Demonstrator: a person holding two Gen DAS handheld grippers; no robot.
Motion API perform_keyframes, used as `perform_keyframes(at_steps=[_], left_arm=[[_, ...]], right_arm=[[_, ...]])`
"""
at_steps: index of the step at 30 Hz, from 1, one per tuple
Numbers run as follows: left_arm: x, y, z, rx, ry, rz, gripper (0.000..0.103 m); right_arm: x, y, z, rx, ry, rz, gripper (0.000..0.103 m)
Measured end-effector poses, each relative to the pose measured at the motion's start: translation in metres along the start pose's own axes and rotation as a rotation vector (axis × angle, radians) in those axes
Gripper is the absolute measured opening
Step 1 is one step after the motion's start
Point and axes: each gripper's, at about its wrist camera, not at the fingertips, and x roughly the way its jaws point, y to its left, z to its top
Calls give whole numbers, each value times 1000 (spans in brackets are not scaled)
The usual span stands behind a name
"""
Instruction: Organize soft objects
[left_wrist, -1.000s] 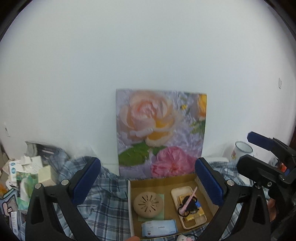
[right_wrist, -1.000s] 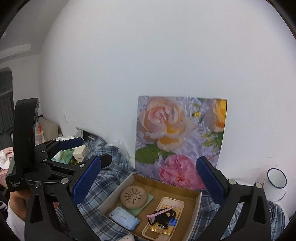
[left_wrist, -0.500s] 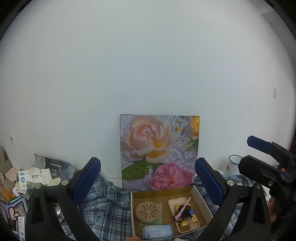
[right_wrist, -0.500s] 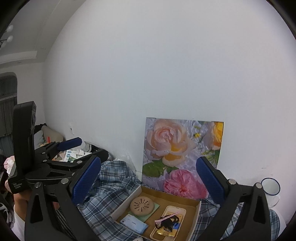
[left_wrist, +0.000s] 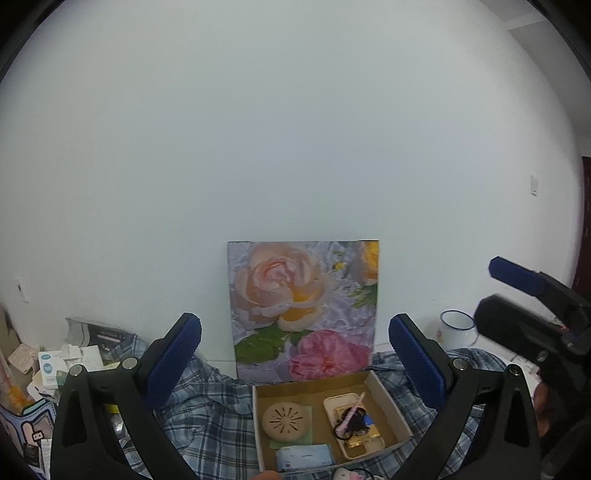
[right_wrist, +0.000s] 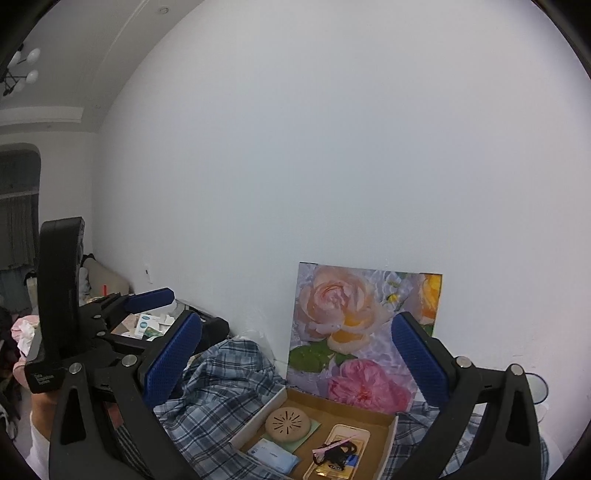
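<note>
A cardboard box (left_wrist: 388, 391) (right_wrist: 280, 406) sits on a crumpled blue plaid cloth (left_wrist: 207, 421) (right_wrist: 221, 380). Inside it lie a round tan slotted disc (left_wrist: 287, 420) (right_wrist: 288, 424), a blue tissue pack (left_wrist: 304, 456) (right_wrist: 272, 454) and a yellow tray with black hair ties and a pink clip (left_wrist: 352, 421) (right_wrist: 338, 448). My left gripper (left_wrist: 295, 354) is open and empty, raised above and behind the box. My right gripper (right_wrist: 295, 354) is open and empty, also raised. Each gripper shows in the other's view: the right in the left wrist view (left_wrist: 532, 317), the left in the right wrist view (right_wrist: 110, 325).
A rose-print board (left_wrist: 303, 310) (right_wrist: 364, 336) leans on the white wall behind the box. A white enamel mug (left_wrist: 456, 328) stands at the right. A pile of small boxes and packets (left_wrist: 55, 365) (right_wrist: 147, 323) lies at the left.
Both grippers have risen and pulled back from the box, which now sits lower and smaller in both views. Both stay open and empty.
</note>
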Motion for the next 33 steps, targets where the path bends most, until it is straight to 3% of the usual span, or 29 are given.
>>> perform_keyframes(at_steps=[6, 12, 20, 33], left_arm=[[-16, -10, -15, 13, -2, 4, 103], [-22, -14, -46, 23, 65, -49, 103], [-9, -11, -85, 6, 155, -72, 103], [16, -11, -142, 4, 273, -92, 103]], right_arm=[[-9, -5, -8, -16, 32, -3, 103], [-25, -6, -30, -25, 71, 14, 103], [-34, -1, -68, -27, 125, 40, 103], [-16, 5, -133, -20, 227, 87, 103]])
